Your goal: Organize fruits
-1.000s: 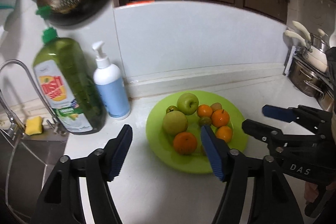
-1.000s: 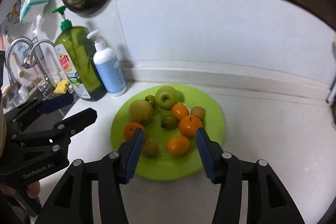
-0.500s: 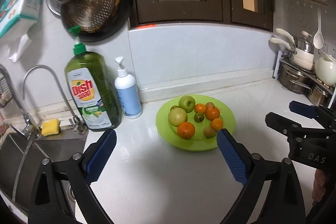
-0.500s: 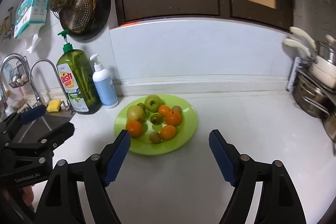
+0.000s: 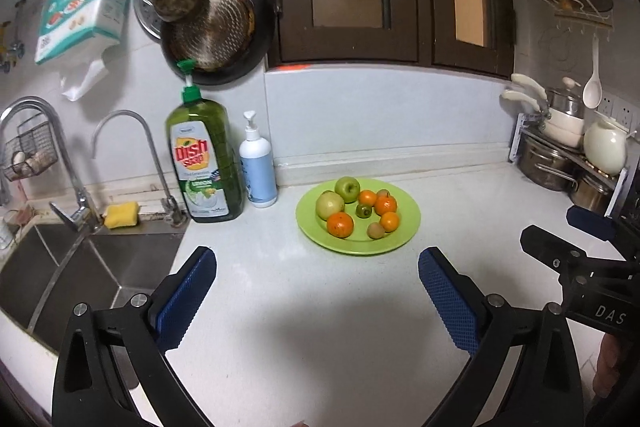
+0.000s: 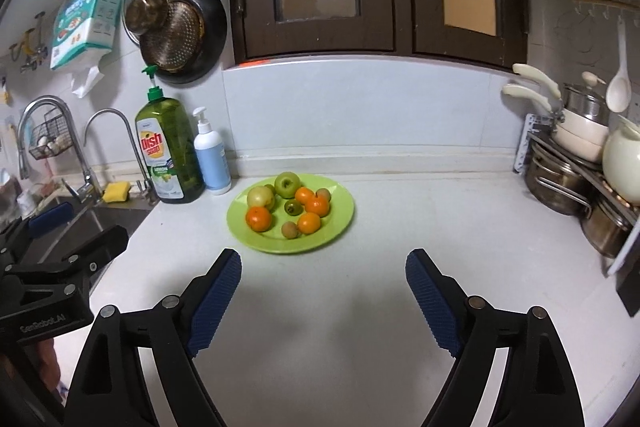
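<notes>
A lime green plate (image 5: 406, 227) (image 6: 340, 223) sits on the white counter near the back wall. On it lie a green apple (image 5: 347, 188) (image 6: 287, 184), a yellow-green apple (image 5: 330, 205) (image 6: 260, 197), several oranges (image 5: 340, 224) (image 6: 259, 218), a small green fruit (image 5: 364, 211) and a brown kiwi-like fruit (image 5: 375, 230) (image 6: 290, 229). My left gripper (image 5: 316, 263) is open and empty, well in front of the plate. My right gripper (image 6: 323, 265) is open and empty, also in front of the plate.
A green dish soap bottle (image 5: 205, 163) (image 6: 168, 151) and a white pump bottle (image 5: 257, 167) (image 6: 211, 157) stand left of the plate. A sink (image 5: 80, 267) with faucets and a yellow sponge (image 5: 121, 215) lies at left. Pots on a rack (image 6: 580, 167) stand at right.
Both grippers have pulled back and up from the plate and opened wider. The plate now looks smaller and farther away. The fruits have not moved.
</notes>
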